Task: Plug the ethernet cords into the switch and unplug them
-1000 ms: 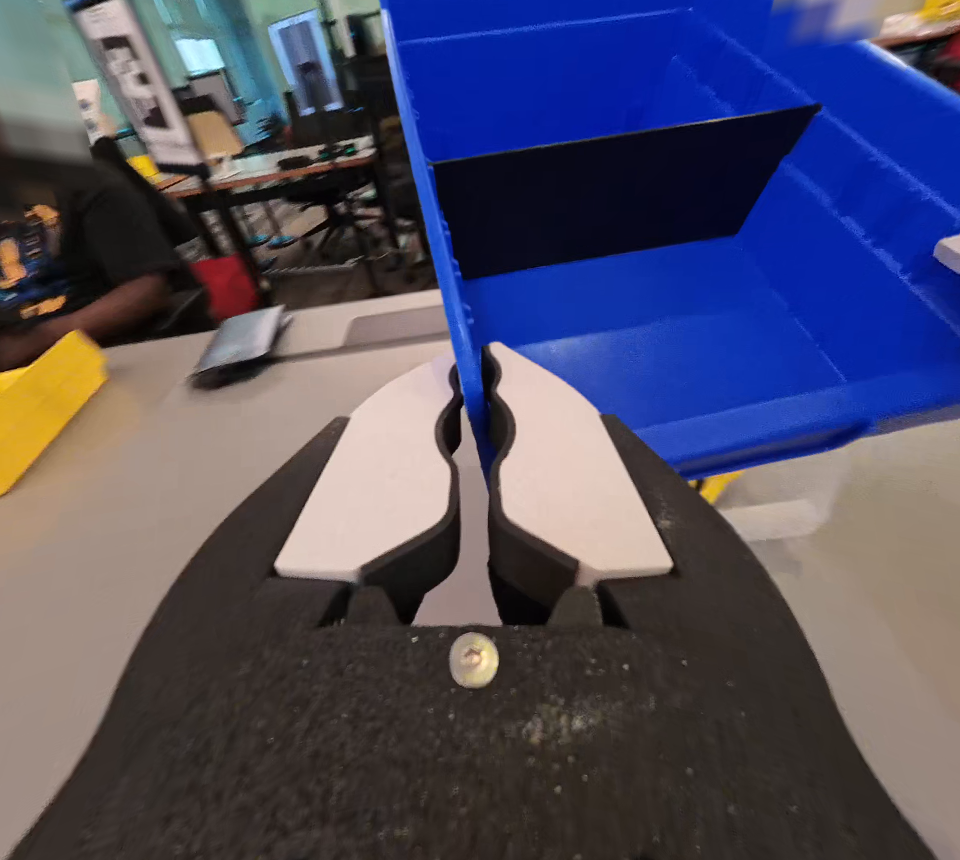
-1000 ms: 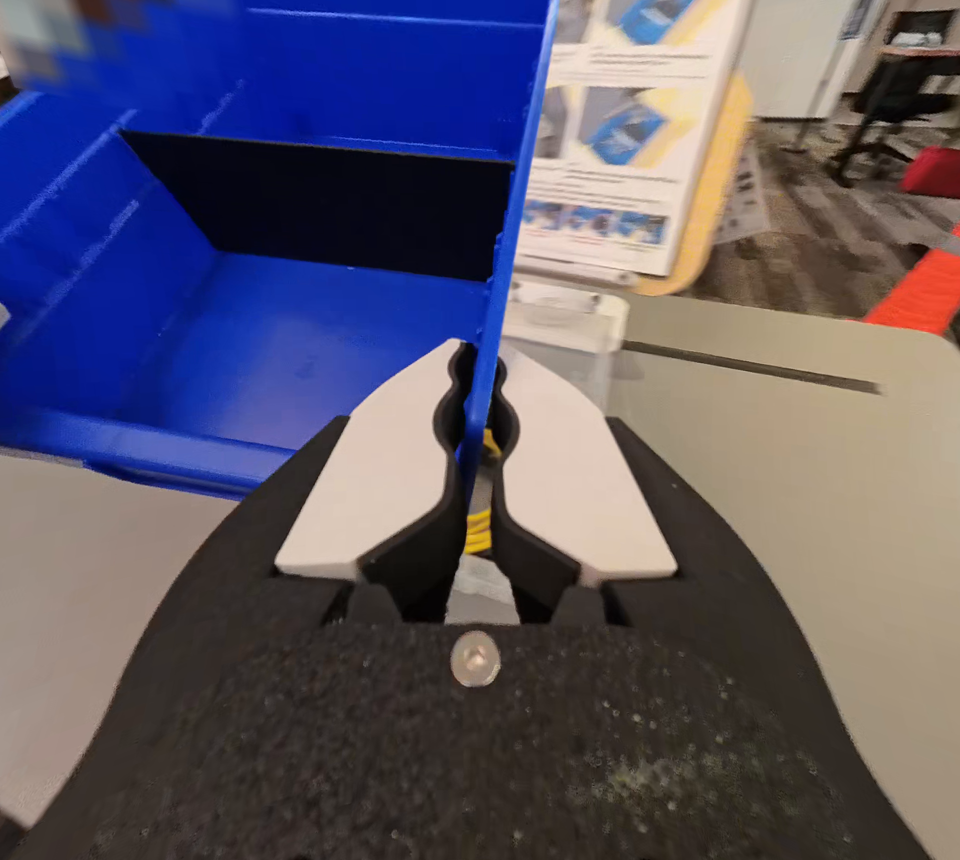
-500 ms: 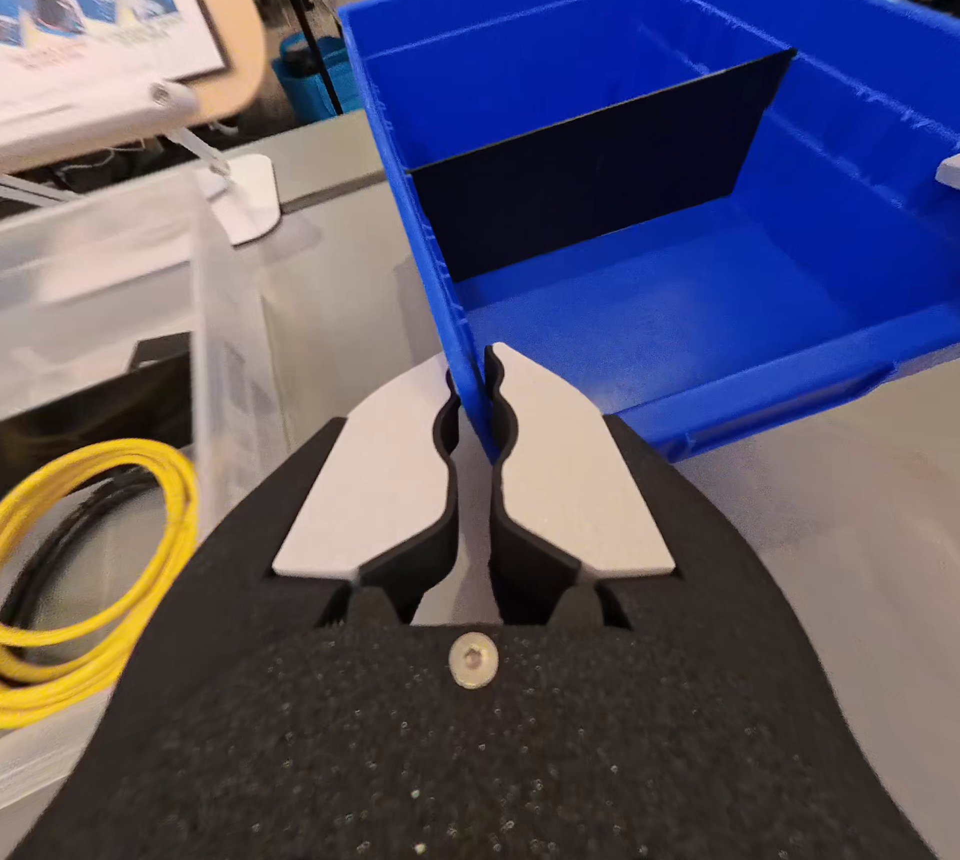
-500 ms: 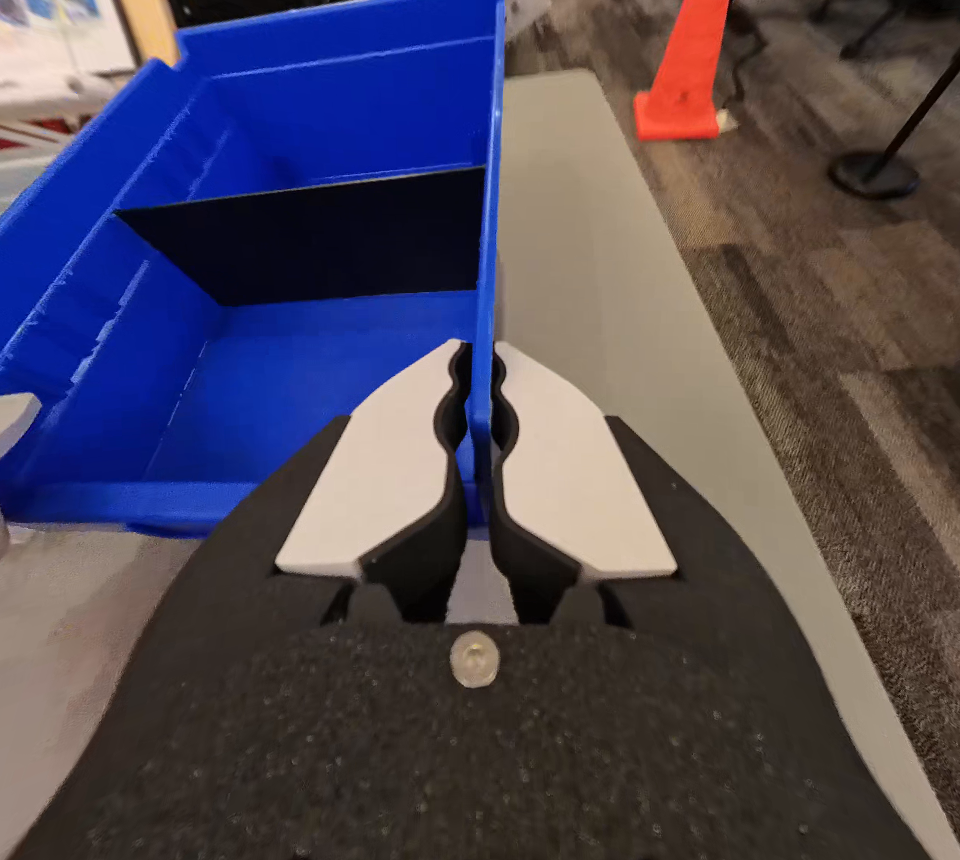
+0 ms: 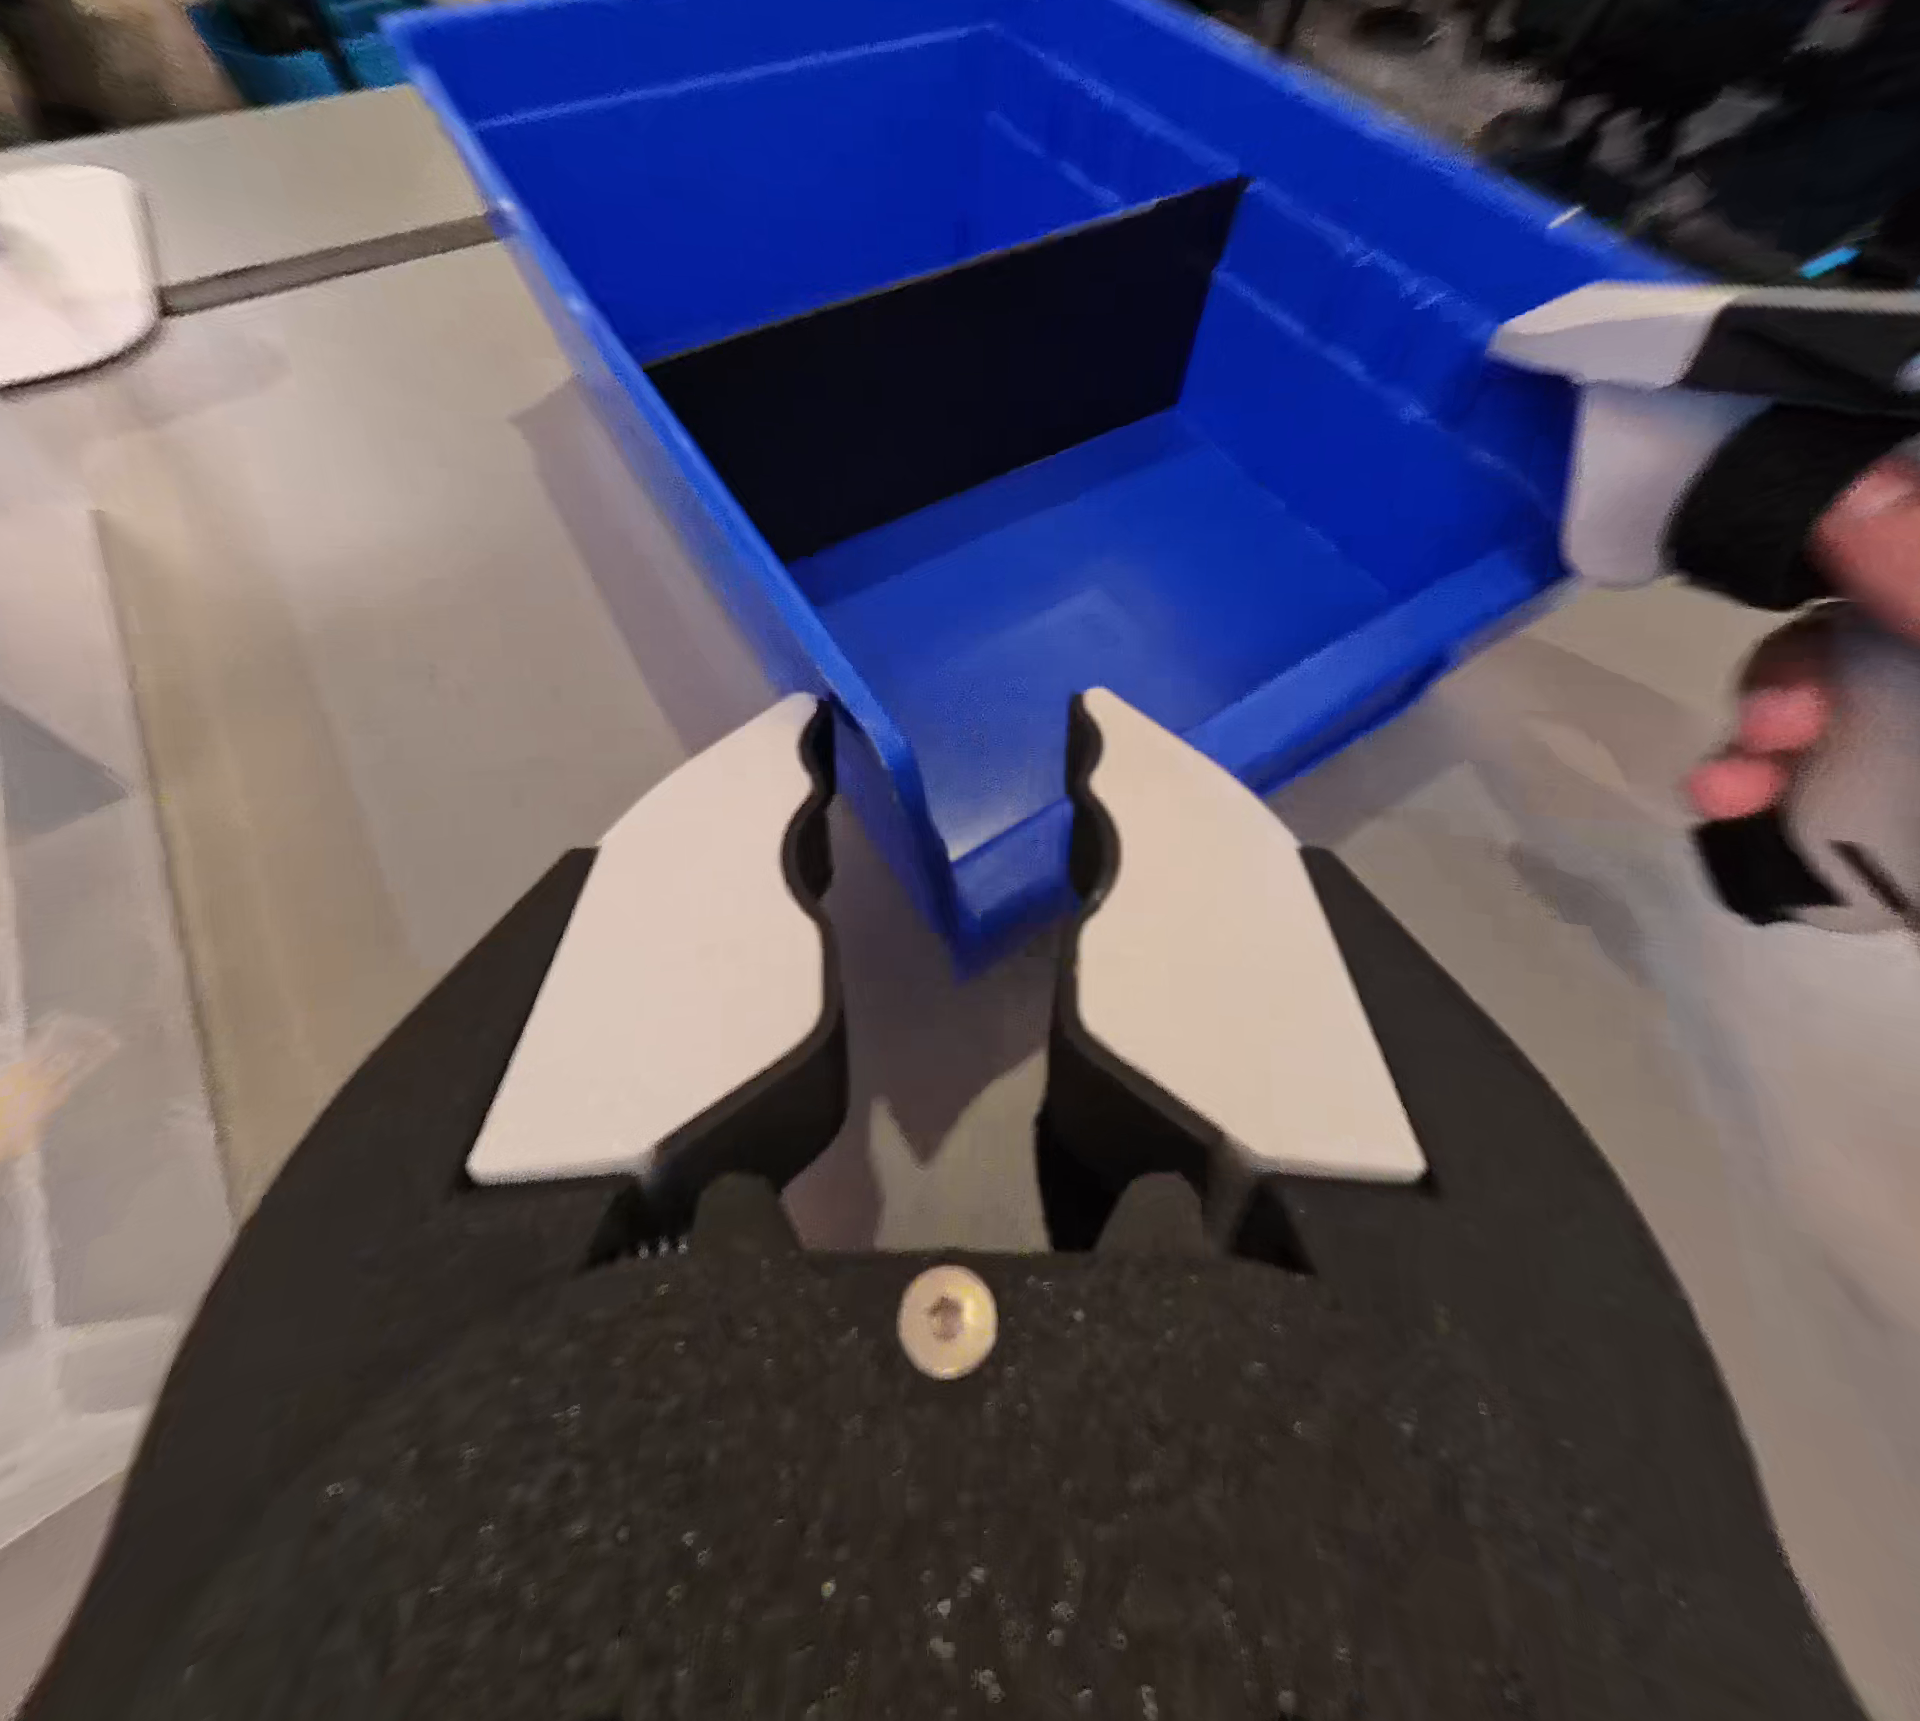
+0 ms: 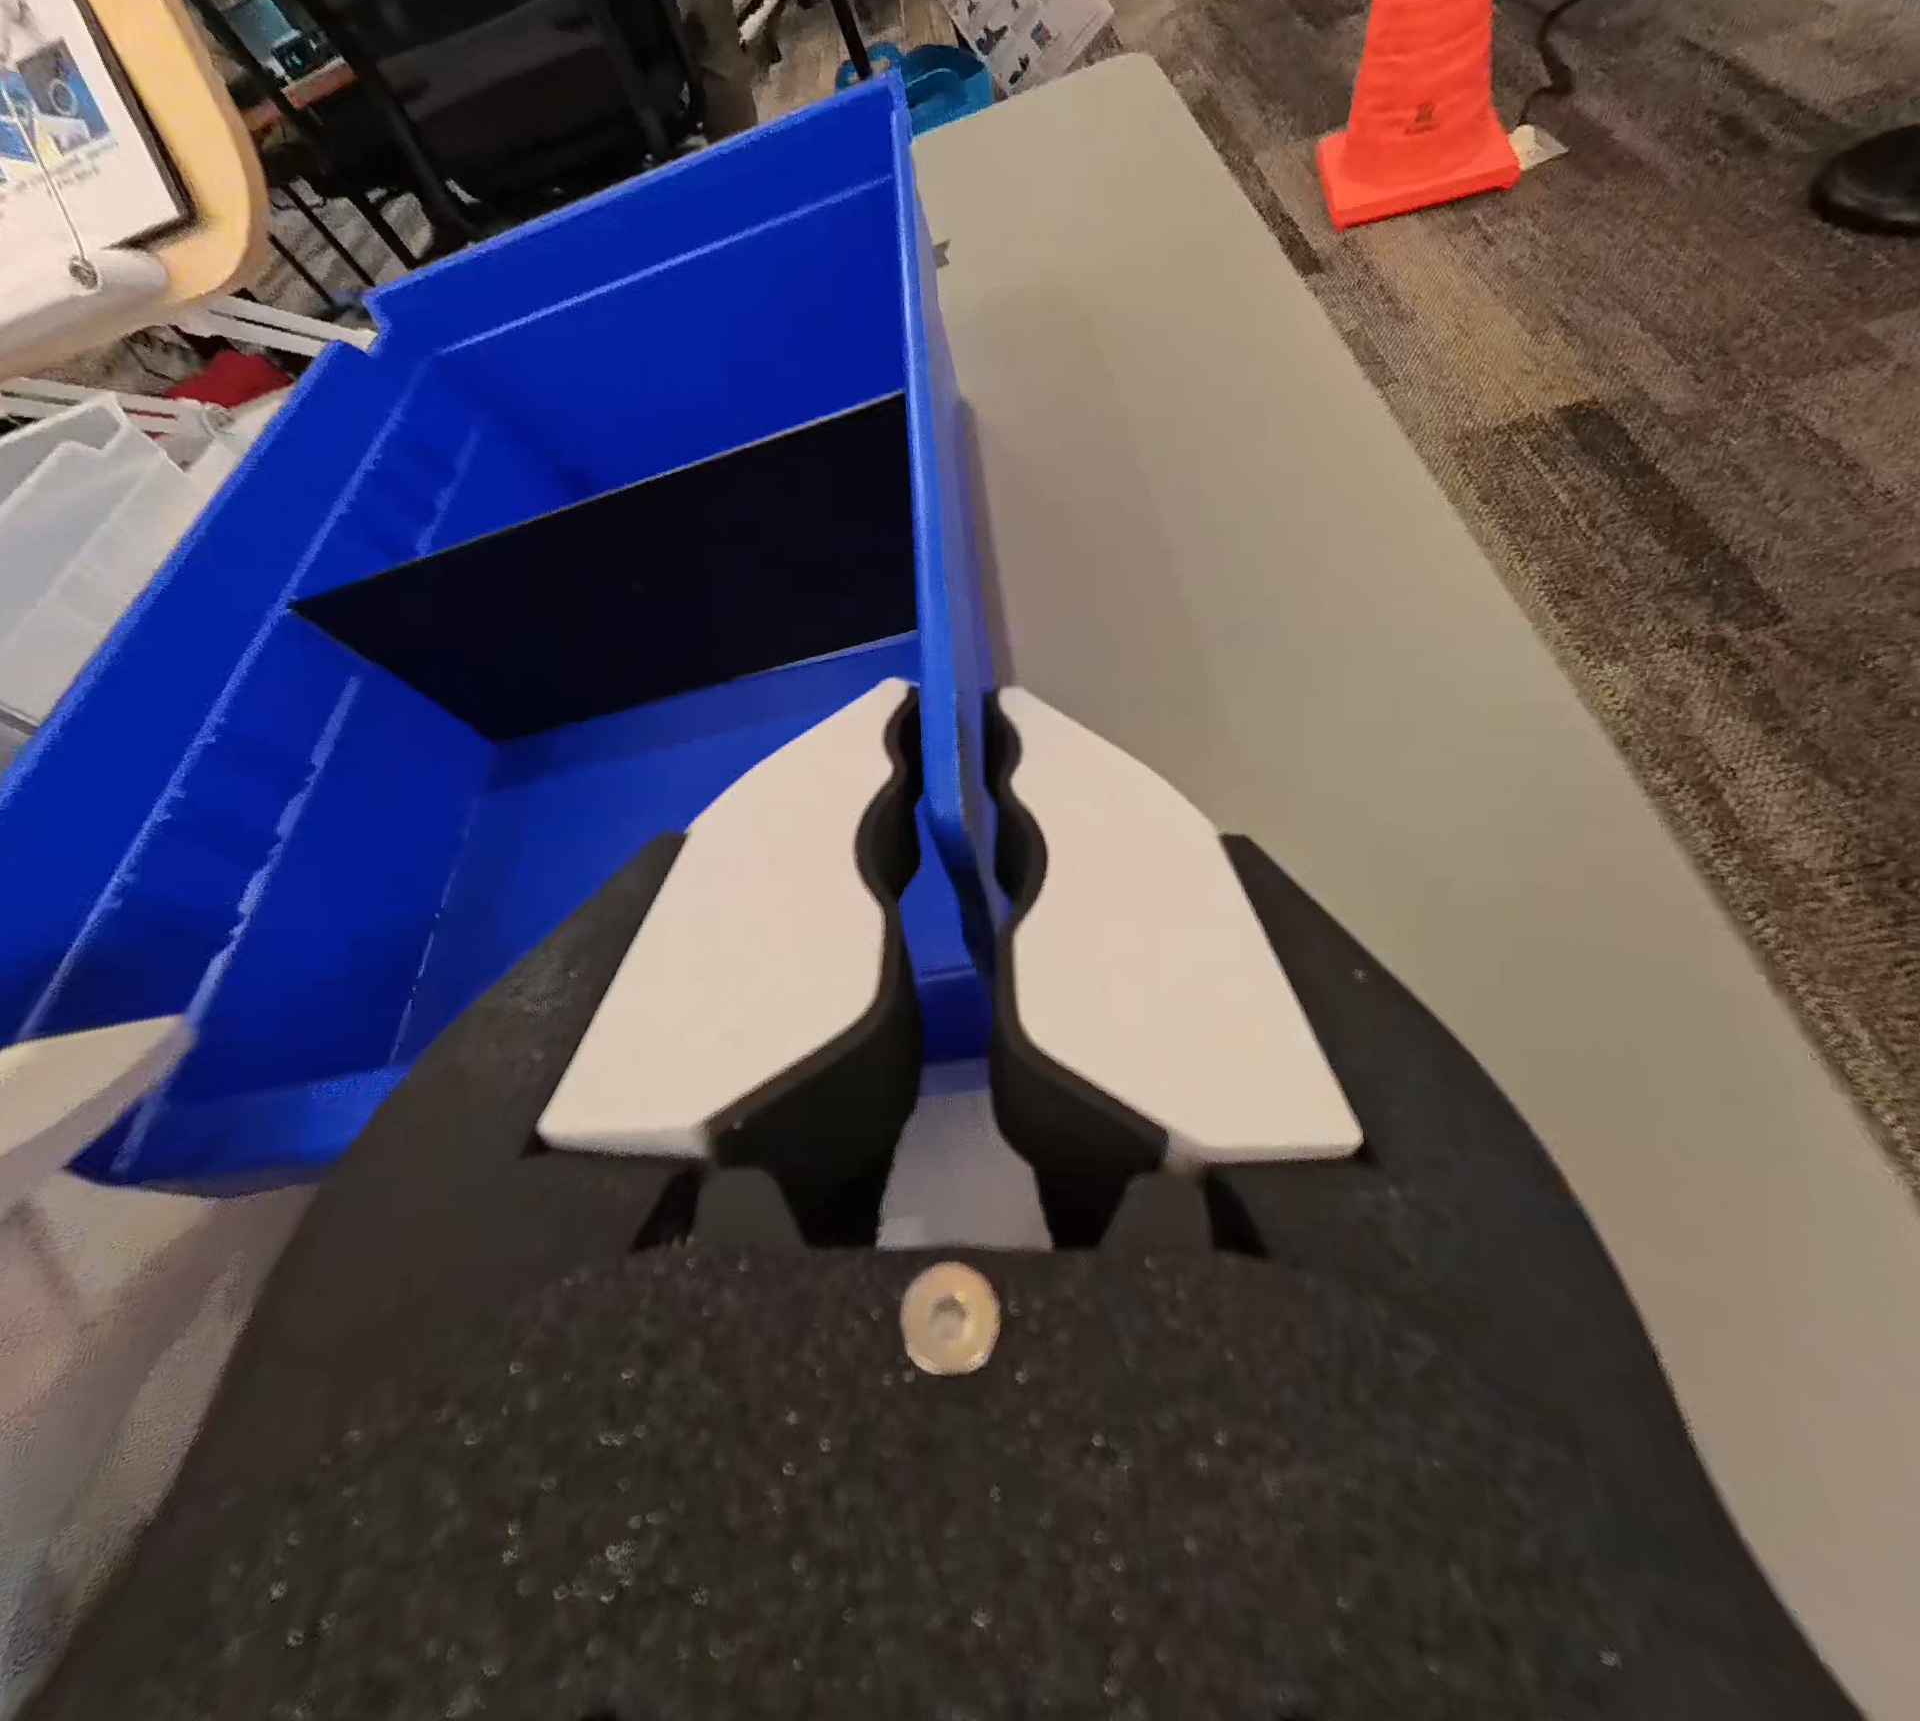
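Around the blue bin (image 5: 1039, 632) wall, left hand-held gripper (image 5: 948, 715) gapes.

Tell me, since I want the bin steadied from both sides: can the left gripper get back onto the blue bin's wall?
Probably yes: the left gripper is open, straddling the blue bin's near corner, nothing between.

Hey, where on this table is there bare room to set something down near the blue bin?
Bare grey table runs along the blue bin's right wall out to the table edge. More lies left of the bin, up to the white base. The bin's near compartment is empty. Crowded: both near corners, with a claw at each.
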